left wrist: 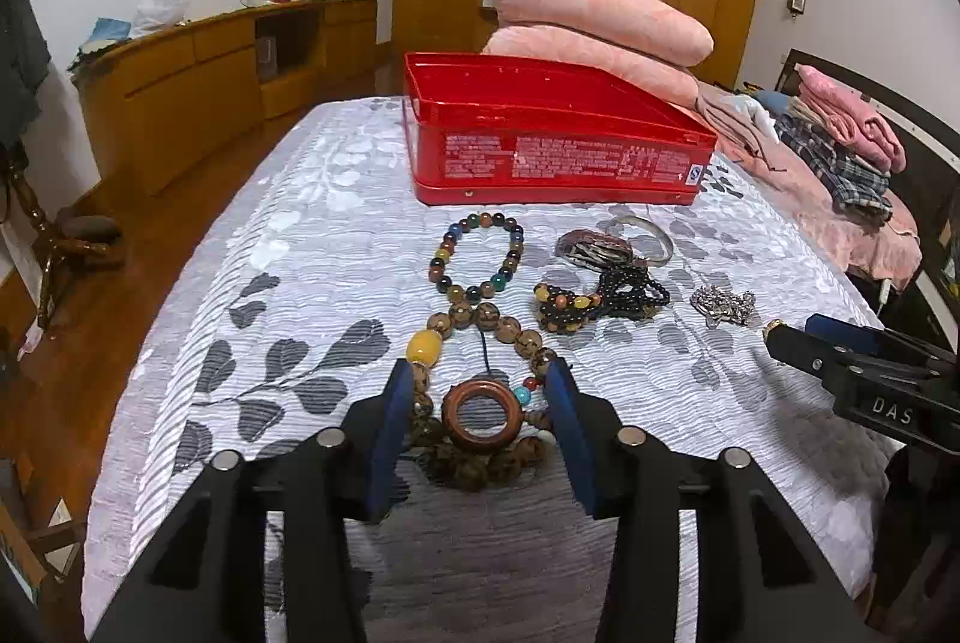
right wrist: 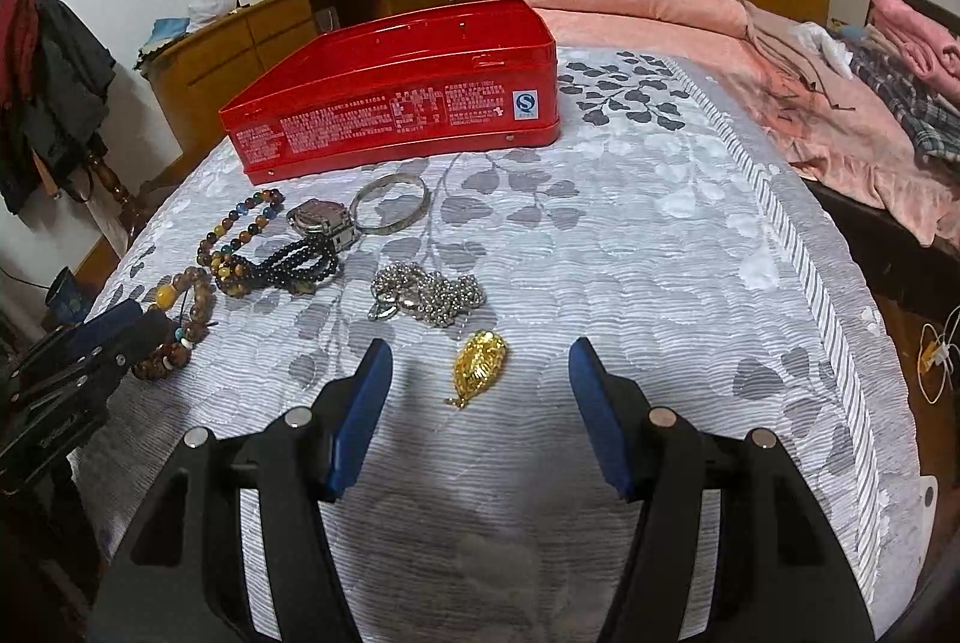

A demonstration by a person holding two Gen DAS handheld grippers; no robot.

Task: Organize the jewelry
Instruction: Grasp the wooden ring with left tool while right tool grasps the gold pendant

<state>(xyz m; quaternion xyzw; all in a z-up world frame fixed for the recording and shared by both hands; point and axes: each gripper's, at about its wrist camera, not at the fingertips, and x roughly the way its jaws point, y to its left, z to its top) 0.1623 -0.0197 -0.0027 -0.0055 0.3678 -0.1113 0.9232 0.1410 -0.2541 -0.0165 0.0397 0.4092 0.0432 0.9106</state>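
Jewelry lies on a grey leaf-patterned bedspread in front of an open red tin (left wrist: 558, 144) (right wrist: 396, 102). My left gripper (left wrist: 480, 391) is open, its jaws on either side of a brown bead necklace with a wooden ring (left wrist: 482, 418). Beyond it lie a multicolour bead bracelet (left wrist: 477, 253), black beads (left wrist: 624, 295), a watch (left wrist: 591, 247), a silver bangle (left wrist: 642, 238) and a silver chain (left wrist: 723, 307). My right gripper (right wrist: 480, 373) is open around a gold pendant (right wrist: 480, 367), not touching it. The silver chain (right wrist: 429, 295) lies just beyond.
Folded pink blankets (left wrist: 594, 24) are stacked behind the tin. Pink and plaid clothes (left wrist: 840, 144) lie at the right. A wooden sideboard (left wrist: 210, 84) stands along the left wall. The bed edge drops off on the left and on the right (right wrist: 840, 295).
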